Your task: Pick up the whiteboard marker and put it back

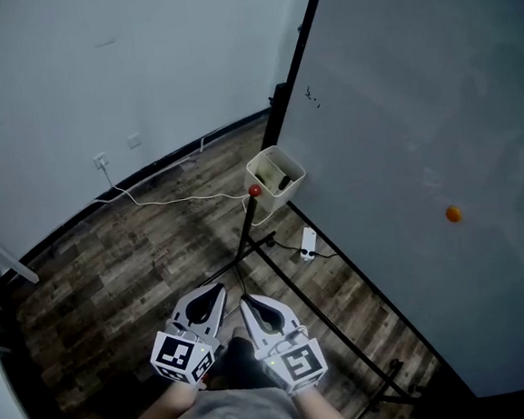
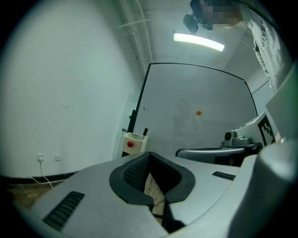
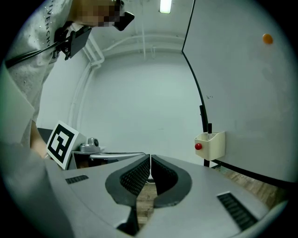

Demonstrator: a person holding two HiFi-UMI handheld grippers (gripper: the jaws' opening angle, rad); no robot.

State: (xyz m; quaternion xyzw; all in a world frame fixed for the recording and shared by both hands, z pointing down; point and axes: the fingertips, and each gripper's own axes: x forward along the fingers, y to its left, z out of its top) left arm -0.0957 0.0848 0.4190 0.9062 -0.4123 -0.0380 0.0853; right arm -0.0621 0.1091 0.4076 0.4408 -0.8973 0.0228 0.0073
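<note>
A dark whiteboard marker [image 1: 283, 182] stands in a cream holder box [image 1: 275, 171] fixed at the whiteboard's lower left corner; the box has a red knob [image 1: 255, 192] on its side. My left gripper [image 1: 218, 294] and right gripper [image 1: 249, 304] are side by side low in the head view, over the wooden floor and well short of the box. Both have their jaws together with nothing between them. The left gripper view shows the box [image 2: 135, 142] with the marker [image 2: 145, 132] beyond the left gripper [image 2: 149, 153]. From the right gripper [image 3: 150, 158], box [image 3: 212, 145] and marker [image 3: 209, 128] show at the right.
The whiteboard [image 1: 419, 126] fills the right side, with an orange magnet [image 1: 453, 214] on it. Its black stand legs [image 1: 331, 321] cross the floor in front of me. A white power strip [image 1: 308, 242] and cable [image 1: 179, 200] lie on the floor, leading to a wall socket [image 1: 102, 160].
</note>
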